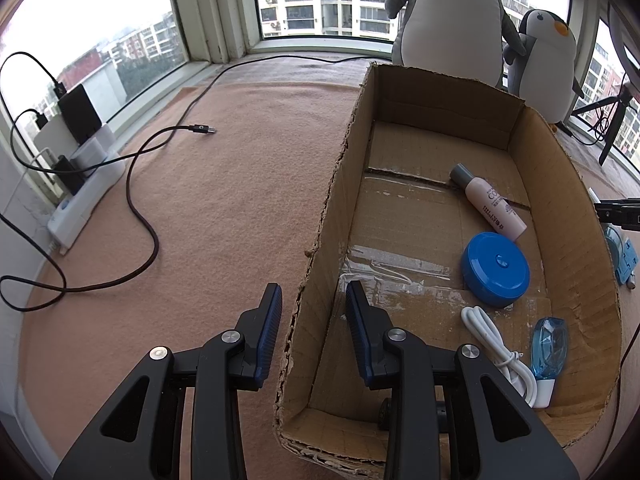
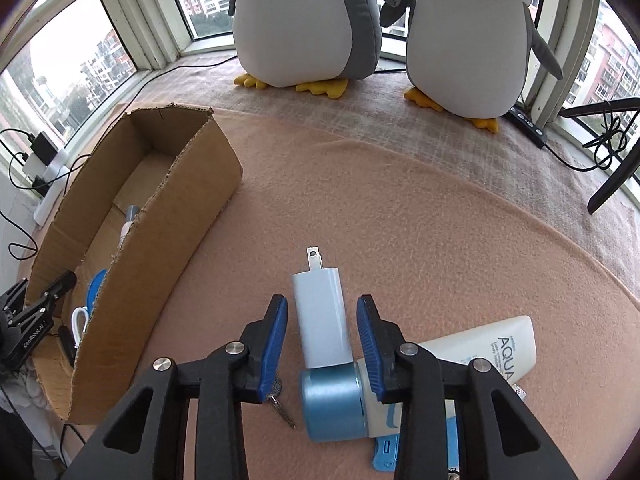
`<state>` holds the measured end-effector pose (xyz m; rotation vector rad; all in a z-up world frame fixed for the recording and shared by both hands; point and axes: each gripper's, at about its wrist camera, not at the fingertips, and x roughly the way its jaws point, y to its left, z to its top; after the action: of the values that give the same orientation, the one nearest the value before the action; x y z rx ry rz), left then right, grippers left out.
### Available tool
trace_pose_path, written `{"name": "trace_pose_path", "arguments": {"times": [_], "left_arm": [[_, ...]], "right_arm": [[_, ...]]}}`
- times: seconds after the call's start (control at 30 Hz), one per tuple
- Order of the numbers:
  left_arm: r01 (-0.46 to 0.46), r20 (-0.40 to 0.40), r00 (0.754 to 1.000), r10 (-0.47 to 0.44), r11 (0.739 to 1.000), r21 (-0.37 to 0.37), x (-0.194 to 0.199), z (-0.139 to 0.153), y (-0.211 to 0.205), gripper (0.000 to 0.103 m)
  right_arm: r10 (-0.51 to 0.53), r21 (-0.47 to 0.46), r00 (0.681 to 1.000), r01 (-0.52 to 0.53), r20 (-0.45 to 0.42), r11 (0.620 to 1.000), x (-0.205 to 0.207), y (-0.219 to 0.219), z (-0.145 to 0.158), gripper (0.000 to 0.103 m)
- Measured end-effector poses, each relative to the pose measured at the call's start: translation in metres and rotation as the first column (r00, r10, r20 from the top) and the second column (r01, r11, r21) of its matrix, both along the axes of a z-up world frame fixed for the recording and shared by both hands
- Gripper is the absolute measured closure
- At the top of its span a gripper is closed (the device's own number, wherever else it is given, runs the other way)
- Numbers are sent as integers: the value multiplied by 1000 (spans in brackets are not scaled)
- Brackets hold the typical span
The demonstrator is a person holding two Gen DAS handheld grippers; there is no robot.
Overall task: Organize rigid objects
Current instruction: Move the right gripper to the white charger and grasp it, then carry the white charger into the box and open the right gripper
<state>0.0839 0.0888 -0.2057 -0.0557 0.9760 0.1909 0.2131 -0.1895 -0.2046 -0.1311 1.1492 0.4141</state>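
Note:
A white plug charger (image 2: 318, 292) lies on the pink blanket, prongs pointing away. My right gripper (image 2: 322, 312) is open, straddling it with thin gaps at both pads. Just behind the charger lie a blue cylinder (image 2: 330, 400), a white AQUA tube (image 2: 492, 348) and a small key (image 2: 282, 406). My left gripper (image 1: 314, 300) is open astride the left wall of the cardboard box (image 1: 332, 184), pads not pressing on it. In the box lie a pink bottle (image 1: 488, 200), a blue round case (image 1: 496, 268), a white cable (image 1: 500, 356) and a clear blue item (image 1: 548, 344).
Two penguin plush toys (image 2: 304, 20) stand by the window behind the blanket. A power strip (image 1: 84, 196) with plugs and a loose black cable (image 1: 140, 216) lie left of the box. Black stand legs (image 2: 616, 176) reach in at the far right.

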Motion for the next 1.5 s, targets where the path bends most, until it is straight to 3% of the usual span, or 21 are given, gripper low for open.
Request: {"name": "trace_pose_path", "arguments": {"times": [0.13,0.5,0.8,1.1,1.5], "left_arm": [[0,0,1000,0,1000,0,0,0,0,72],[-1,1,1000,1,1000,-3,0,0,0,72],[-2,3,1000,2,1000,-5,-1,-1,0,72],[-1,4,1000,1,1000,-5,-1,-1,-1,72],[-2,5,1000,2,1000,-7,-1,0,-3,72]], "right_arm": [[3,-13,1000,-3,-17,1000,5,1,-5,81],[-17,-10,1000,17,-2,1000,10,0,-4,82],[-43,68,997,38,64,997,8,-1,34,82],[-9,134,992,-8,128,991,-1,37,65,82],[68,125,985,-88,158,988,1,101,68,82]]}}
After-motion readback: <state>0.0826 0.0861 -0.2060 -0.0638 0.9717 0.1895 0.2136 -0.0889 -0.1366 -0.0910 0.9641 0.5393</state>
